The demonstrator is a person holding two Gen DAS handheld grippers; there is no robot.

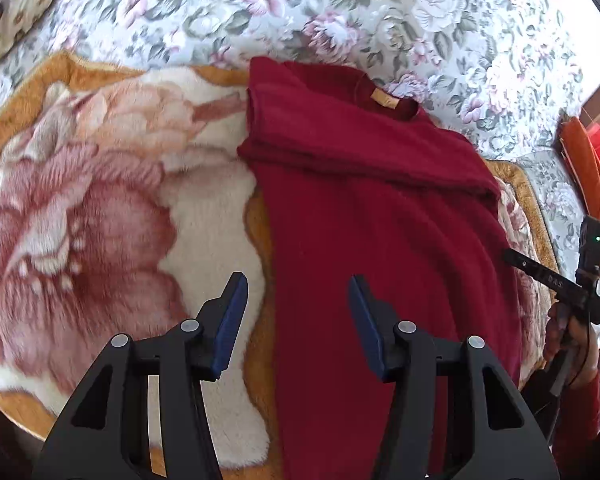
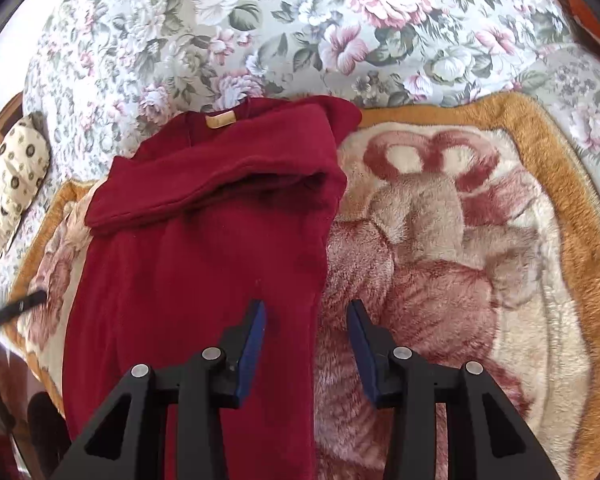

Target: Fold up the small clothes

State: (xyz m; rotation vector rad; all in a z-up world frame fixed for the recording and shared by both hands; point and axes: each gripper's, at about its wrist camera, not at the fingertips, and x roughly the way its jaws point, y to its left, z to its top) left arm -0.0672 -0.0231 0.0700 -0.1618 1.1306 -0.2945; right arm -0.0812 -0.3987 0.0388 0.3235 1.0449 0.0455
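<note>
Left wrist view: the left gripper, jaws spread and holding nothing, hovers at the near left edge of the red sweater, which lies narrowed on the plush blanket, sleeves folded across the chest.

Right wrist view: the right gripper, jaws likewise spread, straddles the near right edge. Likely next: pinch both hem corners and fold toward the far collar

Ahead of the blue-padded black left gripper: plain dark-red knit sweater, pink-rose cream plush blanket with orange border, floral grey-green bedspread.
</note>
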